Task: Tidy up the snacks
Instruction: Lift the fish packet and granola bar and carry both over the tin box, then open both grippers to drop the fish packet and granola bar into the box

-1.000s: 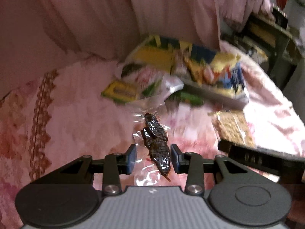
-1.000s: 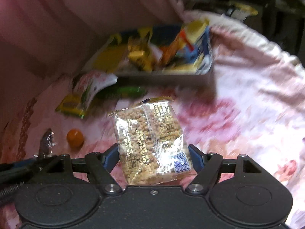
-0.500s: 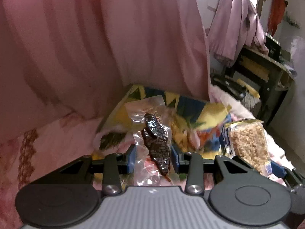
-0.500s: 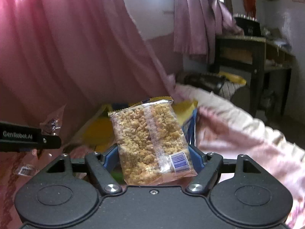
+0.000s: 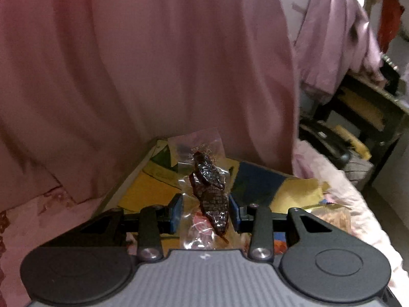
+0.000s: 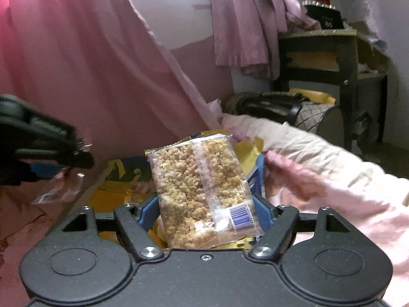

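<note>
A clear packet with a dark dried snack stands between the blue pads of my left gripper, which is shut on it. Below and beyond it lies a flat box filled with yellow and blue snack wrappers. My right gripper is shut on a clear bag of puffed grain bar, held upright over the same box. At the left edge of the right wrist view the left gripper appears with its crinkled packet.
A pink curtain hangs right behind the box. The box rests on a pink flowered bedcover. To the right stand a dark wooden table and a dark bag on the floor.
Both grippers have lifted their snacks off the bedcover and carried them over to the box by the curtain. The view has tilted up from the bed to the room.
</note>
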### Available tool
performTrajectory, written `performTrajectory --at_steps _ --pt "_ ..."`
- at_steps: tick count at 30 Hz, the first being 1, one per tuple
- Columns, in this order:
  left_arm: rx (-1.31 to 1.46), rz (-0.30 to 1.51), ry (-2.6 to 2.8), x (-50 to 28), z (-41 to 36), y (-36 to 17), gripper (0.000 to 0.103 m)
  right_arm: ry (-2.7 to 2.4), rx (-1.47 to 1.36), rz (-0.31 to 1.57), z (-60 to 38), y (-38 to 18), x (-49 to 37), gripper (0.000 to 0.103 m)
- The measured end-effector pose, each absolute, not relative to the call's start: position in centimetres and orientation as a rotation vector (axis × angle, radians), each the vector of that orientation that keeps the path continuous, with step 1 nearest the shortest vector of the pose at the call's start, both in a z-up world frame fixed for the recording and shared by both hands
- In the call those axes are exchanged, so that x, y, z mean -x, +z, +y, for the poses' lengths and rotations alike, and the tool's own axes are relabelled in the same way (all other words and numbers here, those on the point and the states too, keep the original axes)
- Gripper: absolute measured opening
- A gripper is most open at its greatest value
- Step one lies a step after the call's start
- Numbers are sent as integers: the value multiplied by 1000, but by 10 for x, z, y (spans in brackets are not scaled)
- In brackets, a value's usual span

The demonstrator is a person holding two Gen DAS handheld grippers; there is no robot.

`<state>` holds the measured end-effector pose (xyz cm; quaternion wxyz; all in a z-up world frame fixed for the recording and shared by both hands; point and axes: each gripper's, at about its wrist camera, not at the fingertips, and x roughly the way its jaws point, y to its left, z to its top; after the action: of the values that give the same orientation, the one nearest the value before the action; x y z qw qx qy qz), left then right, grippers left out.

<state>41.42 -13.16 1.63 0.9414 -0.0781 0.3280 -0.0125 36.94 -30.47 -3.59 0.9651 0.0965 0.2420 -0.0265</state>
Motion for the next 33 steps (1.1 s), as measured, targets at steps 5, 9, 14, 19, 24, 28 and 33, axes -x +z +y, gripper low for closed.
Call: performTrajectory --at_steps 5,9,14,19,24,28,33 --pt "196 707 34 -438 -126 -3 42 -10 -209 511 -296 -47 -394 77" --pt "200 737 90 -453 -120 -17 42 18 -197 532 -289 -52 -402 77" --pt "187 789 132 -460 -118 -40 42 36 -207 561 -287 -61 -409 77" --pt "198 850 142 -464 -117 -59 42 65 -223 603 -285 -68 -417 77" --pt "167 862 145 -464 -119 -65 43 69 -214 604 -284 -69 -418 77" --pt "153 866 149 -465 -121 -65 43 68 -208 606 -282 -70 -417 77" --pt "154 868 158 -468 -122 -66 44 67 -201 606 -281 -70 -416 78"
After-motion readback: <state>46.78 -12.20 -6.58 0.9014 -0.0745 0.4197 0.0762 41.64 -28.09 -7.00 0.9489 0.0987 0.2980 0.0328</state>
